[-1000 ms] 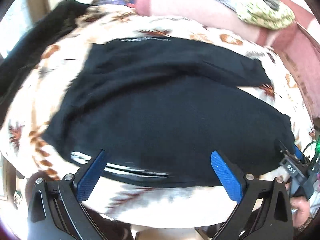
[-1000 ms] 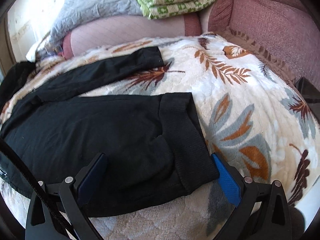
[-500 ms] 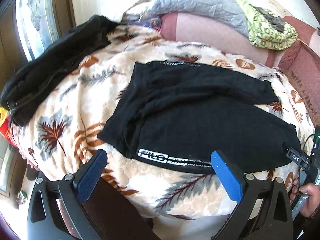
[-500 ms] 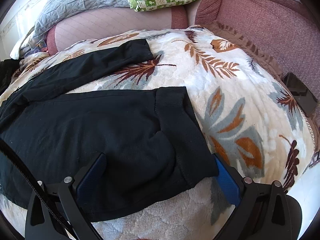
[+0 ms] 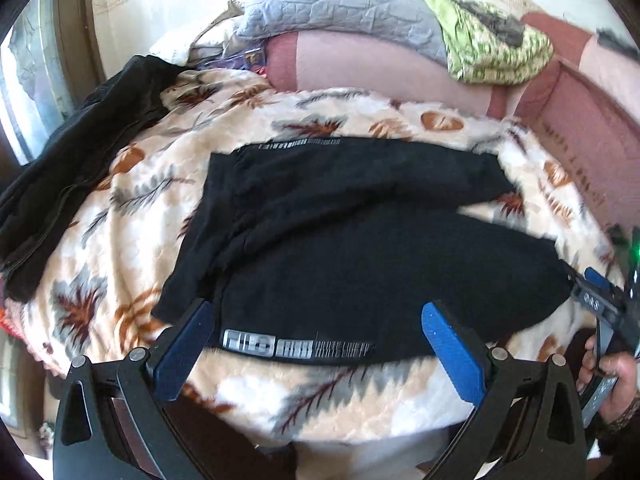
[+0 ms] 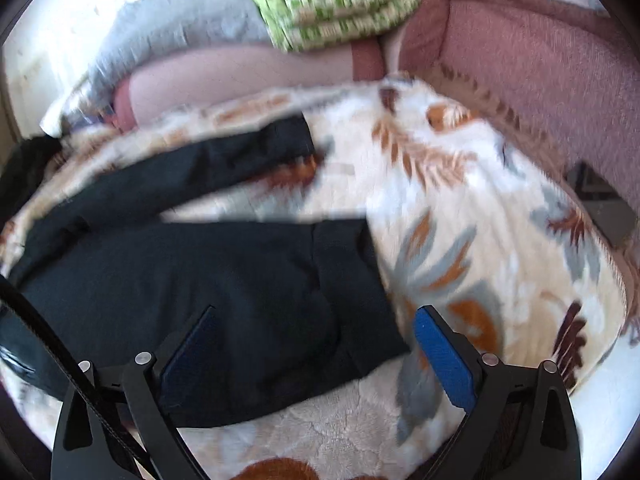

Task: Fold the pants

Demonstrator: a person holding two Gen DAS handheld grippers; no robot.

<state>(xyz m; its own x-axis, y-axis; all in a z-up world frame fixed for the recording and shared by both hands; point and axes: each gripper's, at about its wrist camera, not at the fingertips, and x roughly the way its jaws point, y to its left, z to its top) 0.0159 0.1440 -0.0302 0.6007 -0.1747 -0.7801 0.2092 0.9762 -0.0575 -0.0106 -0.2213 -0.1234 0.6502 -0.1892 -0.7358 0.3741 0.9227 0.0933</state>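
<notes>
A: What's nearest?

B: The left gripper [image 5: 316,344], jaws spread wide and empty, hanging over the near waistband of the pants [image 5: 360,248]. The right gripper [image 6: 316,356] is likewise spread and holds nothing, over the cuff end of the near leg.

A: And the pants themselves?

B: Black, lying flat on the blanket [image 5: 120,208], waistband to the left with white lettering along its edge, legs running right. The near leg lies straight; the far leg [image 6: 208,168] angles away from it, with blanket showing between the two cuffs.

A: Anything beside them?

B: In the left view a hand [image 5: 612,380] grips the right gripper's handle at the right edge. Farther left, a dark garment [image 5: 72,168] lies on the blanket's edge.

A: And beyond?

B: A pink sofa back [image 6: 240,76], with a grey quilt [image 5: 344,4] and a green cloth [image 6: 336,8] on top. The right view is blurred.
</notes>
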